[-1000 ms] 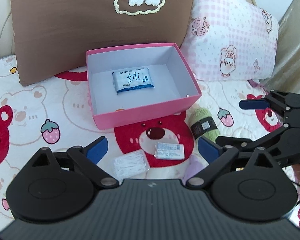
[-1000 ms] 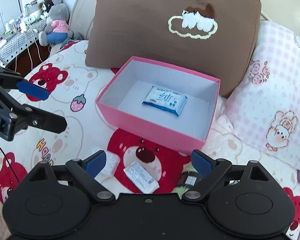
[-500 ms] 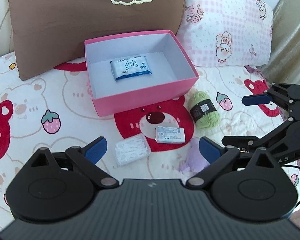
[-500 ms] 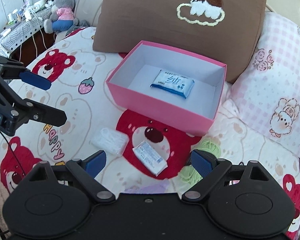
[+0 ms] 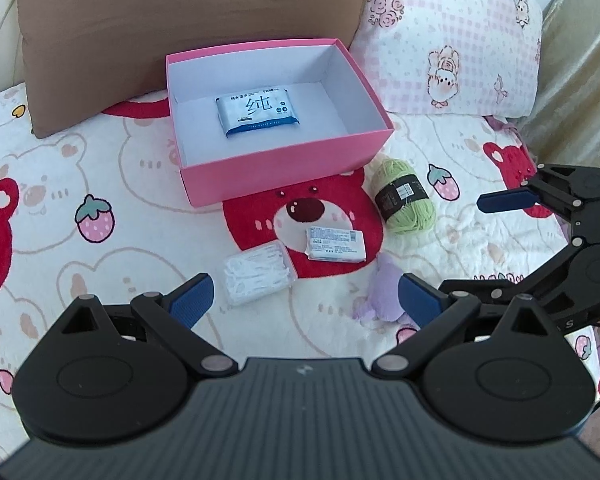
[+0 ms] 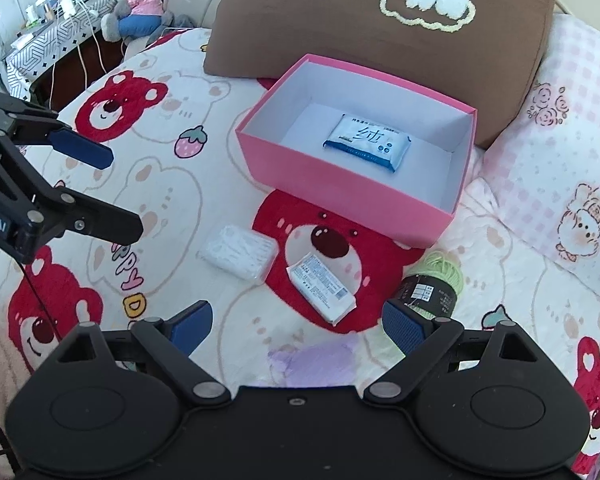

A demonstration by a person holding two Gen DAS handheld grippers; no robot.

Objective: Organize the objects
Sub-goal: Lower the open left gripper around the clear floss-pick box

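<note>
My right hand-held gripper (image 6: 295,326) hovers wide and empty above the bed (image 6: 227,184), the small white packet (image 6: 322,288) just ahead between its fingers, long axis running diagonally, short of the pink box (image 6: 340,196).

both grippers are matte black, with round pivot housings, silver screws and blue ribbed fingers (image 5: 189,300); the left gripper (image 6: 103,194) bears white lettering and a thin cable.

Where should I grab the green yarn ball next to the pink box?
Take the green yarn ball across its middle, over the black paper band, coming down from above. It lies on its side, clear of the pink box, and the band is likely its firmest part for the open right claw.
</note>
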